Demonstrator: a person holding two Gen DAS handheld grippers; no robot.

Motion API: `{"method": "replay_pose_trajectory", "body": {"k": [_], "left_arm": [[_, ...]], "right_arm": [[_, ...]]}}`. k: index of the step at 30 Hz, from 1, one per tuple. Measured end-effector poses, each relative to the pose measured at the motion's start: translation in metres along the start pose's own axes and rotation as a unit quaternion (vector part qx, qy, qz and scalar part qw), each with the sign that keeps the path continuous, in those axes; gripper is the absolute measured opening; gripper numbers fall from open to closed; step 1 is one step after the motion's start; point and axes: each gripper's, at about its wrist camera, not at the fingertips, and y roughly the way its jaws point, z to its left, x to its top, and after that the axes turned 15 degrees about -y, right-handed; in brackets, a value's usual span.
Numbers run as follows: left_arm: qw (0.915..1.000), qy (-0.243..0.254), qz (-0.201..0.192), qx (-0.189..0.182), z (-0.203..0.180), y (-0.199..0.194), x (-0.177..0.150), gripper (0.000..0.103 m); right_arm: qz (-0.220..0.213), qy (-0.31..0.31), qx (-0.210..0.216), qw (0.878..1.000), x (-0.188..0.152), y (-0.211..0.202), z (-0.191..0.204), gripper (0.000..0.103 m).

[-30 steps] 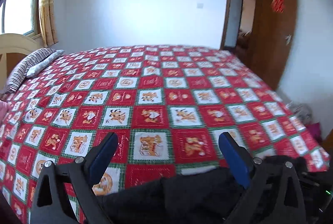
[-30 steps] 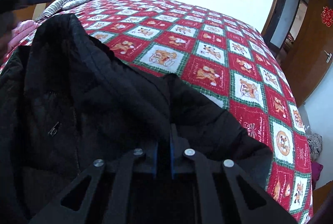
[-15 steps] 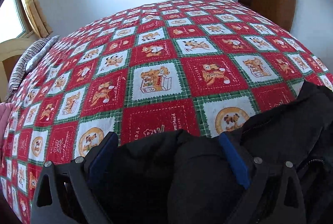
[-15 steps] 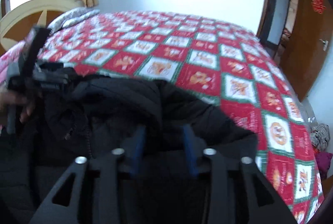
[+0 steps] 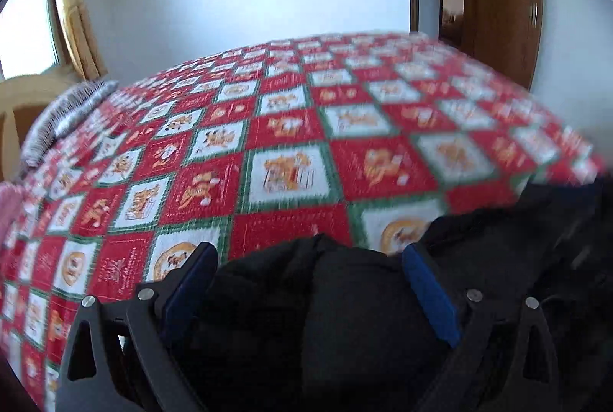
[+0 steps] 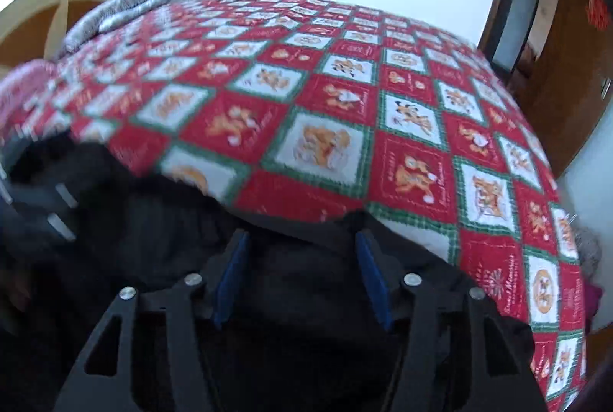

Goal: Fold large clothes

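Black coat on quilted bed; quilt lettering blurred, unreadable. Left gripper released, astride coat; right gripper opening, coat between.

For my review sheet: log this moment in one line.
left tongs: open over black jacket | right tongs: opening, jacket between pads | jacket on checked bedspread
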Motion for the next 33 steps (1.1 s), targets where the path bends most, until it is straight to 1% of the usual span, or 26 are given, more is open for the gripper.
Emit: {"method": "replay_pose_trajectory", "body": {"k": [2, 3, 5, 7, 9, 11, 12, 14, 17, 20, 24, 26, 28, 30, 32, 33], "left_arm": [[0.9969, -0.058, -0.019, -0.051, 0.008, -0.019, 0.020, 0.098], [0.9948, -0.074, -0.017, -0.067, 0.007, -0.022, 0.027, 0.098], [0.9916, -0.085, 0.009, -0.097, -0.001, -0.019, 0.035, 0.098], [0.9905, -0.078, 0.041, -0.106, -0.012, -0.006, 0.032, 0.098], [0.9927, -0.053, 0.074, -0.080, -0.019, 0.013, 0.019, 0.098], [0.9932, -0.023, 0.108, -0.037, -0.021, 0.034, -0.006, 0.098], [0.9930, -0.012, 0.115, -0.024, -0.019, 0.042, -0.019, 0.098], [0.9943, -0.010, 0.102, -0.028, -0.017, 0.043, -0.030, 0.098], [0.9938, -0.015, 0.109, -0.015, -0.018, 0.050, -0.033, 0.098], [0.9949, -0.004, 0.101, 0.004, -0.023, 0.051, -0.038, 0.099], [0.9954, 0.008, 0.093, 0.020, -0.025, 0.053, -0.041, 0.100], [0.9954, 0.008, 0.093, 0.019, -0.024, 0.052, -0.040, 0.100], [0.9952, -0.008, 0.098, 0.001, -0.019, 0.049, -0.035, 0.100], [0.9937, -0.051, 0.095, -0.032, -0.007, 0.039, -0.025, 0.100], [0.9902, -0.096, 0.086, -0.054, 0.000, 0.024, -0.014, 0.100], [0.9887, -0.110, 0.080, -0.063, 0.001, 0.017, -0.010, 0.100]], "right_arm": [[-0.009, 0.010, 0.004, 1.000, -0.014, 0.002, 0.000, 0.062], [-0.012, 0.015, 0.006, 1.000, -0.016, 0.002, -0.002, 0.062], [-0.013, 0.018, 0.008, 1.000, -0.017, 0.003, -0.002, 0.063], [-0.017, 0.023, 0.015, 0.999, -0.019, 0.004, -0.004, 0.063], [-0.020, 0.036, 0.027, 0.999, -0.023, 0.005, -0.007, 0.063], [-0.022, 0.048, 0.041, 0.998, -0.024, 0.007, -0.012, 0.063], [-0.023, 0.054, 0.048, 0.997, -0.025, 0.007, -0.013, 0.063], [-0.021, 0.062, 0.055, 0.996, -0.026, 0.010, -0.014, 0.063], [-0.017, 0.061, 0.052, 0.997, -0.027, 0.011, -0.012, 0.063], [-0.011, 0.058, 0.049, 0.997, -0.026, 0.013, -0.010, 0.063], [0.002, 0.048, 0.039, 0.998, -0.025, 0.017, -0.007, 0.064], [0.002, 0.048, 0.036, 0.998, -0.026, 0.018, -0.006, 0.065], [0.001, 0.048, 0.035, 0.998, -0.026, 0.019, -0.006, 0.065], [-0.001, 0.048, 0.033, 0.998, -0.027, 0.019, -0.006, 0.065], [-0.003, 0.049, 0.032, 0.998, -0.028, 0.019, -0.006, 0.065], [-0.004, 0.049, 0.031, 0.998, -0.028, 0.019, -0.005, 0.065]]}}
